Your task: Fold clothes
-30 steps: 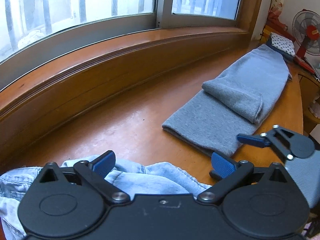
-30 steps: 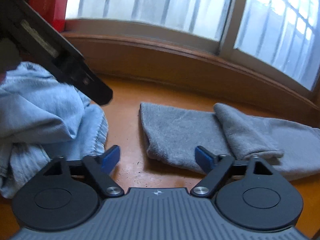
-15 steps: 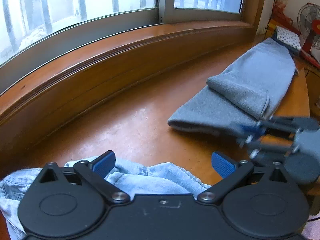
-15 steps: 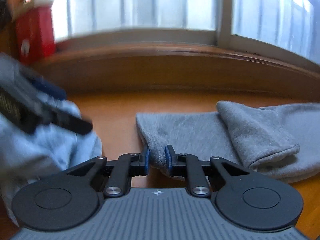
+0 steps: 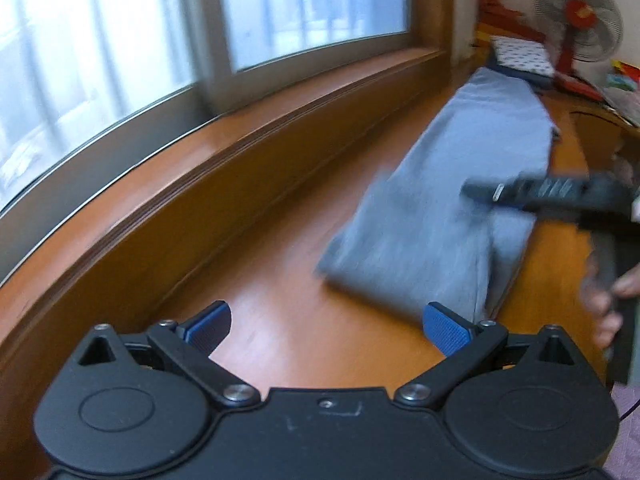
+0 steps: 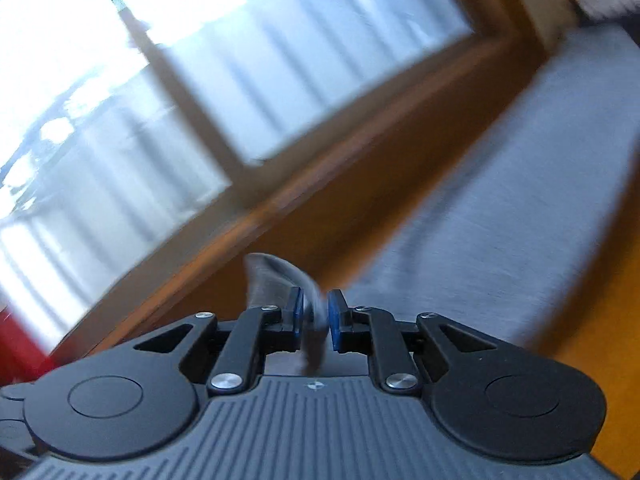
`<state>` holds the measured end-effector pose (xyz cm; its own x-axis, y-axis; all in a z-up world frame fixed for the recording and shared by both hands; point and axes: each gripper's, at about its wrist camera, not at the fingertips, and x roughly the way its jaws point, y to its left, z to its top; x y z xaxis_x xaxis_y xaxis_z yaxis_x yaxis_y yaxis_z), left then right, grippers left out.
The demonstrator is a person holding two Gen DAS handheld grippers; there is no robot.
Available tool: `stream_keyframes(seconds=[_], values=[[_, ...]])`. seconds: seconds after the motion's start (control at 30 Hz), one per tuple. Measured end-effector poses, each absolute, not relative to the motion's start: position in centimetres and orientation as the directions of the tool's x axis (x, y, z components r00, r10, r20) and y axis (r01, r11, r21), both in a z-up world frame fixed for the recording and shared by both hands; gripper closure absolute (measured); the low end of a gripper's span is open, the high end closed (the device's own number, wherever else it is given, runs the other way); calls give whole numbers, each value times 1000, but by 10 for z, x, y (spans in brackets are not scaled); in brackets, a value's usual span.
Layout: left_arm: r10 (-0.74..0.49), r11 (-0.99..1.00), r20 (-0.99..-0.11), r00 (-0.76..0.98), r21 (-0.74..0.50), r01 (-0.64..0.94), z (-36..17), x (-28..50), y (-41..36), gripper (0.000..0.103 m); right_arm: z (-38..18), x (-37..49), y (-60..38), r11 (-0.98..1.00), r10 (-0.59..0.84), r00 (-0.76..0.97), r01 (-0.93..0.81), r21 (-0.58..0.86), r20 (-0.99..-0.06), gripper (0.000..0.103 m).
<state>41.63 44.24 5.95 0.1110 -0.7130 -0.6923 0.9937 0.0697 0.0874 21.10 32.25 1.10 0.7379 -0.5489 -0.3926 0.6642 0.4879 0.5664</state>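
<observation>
The right hand-held gripper (image 6: 313, 318) is seen closed on a fold of the grey garment (image 6: 500, 216); cloth is pinched between its blue pads (image 6: 295, 316), and a lifted edge of fabric stands up just beyond them. The rest of the garment is spread flat on the desk (image 6: 592, 344) to the right, alongside the wooden sill (image 6: 248, 224) below the window (image 6: 200, 92). That view is tilted and blurred.

In the left wrist view the left hand-held gripper (image 5: 326, 326) is held wide, with nothing between its pads (image 5: 446, 326), above bare desk (image 5: 280, 280). The garment (image 5: 440, 208) is laid lengthwise ahead and to the right, its near end raised toward the right hand-held gripper (image 5: 480, 192), which is seen over it. Fingers (image 5: 604, 304) of a hand are visible at the right edge. A fan (image 5: 578, 24) and a patterned cushion (image 5: 520, 54) are noted at the far end, well apart from the garment's near end
</observation>
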Motion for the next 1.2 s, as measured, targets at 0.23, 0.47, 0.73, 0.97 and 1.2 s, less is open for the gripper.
stream_keyframes(seconds=[0.23, 0.47, 0.73, 0.97, 1.2], values=[[-689, 43, -716, 113, 115, 992, 34, 406, 379, 0, -16, 211, 318, 495, -550, 686, 727, 476, -476, 85], [-680, 122, -723, 123, 54, 991, 33, 428, 387, 0, 13, 184, 341, 537, -530, 751, 656, 530, -393, 48], [-663, 172, -739, 122, 8, 985, 33, 438, 394, 0, 1, 226, 332, 590, -490, 721, 688, 423, -490, 50], [-674, 124, -728, 121, 49, 991, 34, 432, 393, 0, -6, 239, 338, 636, -492, 711, 687, 351, -502, 88], [-699, 74, -708, 95, 61, 995, 35, 422, 384, 0, 9, 228, 346, 611, -636, 654, 751, 250, -411, 90]])
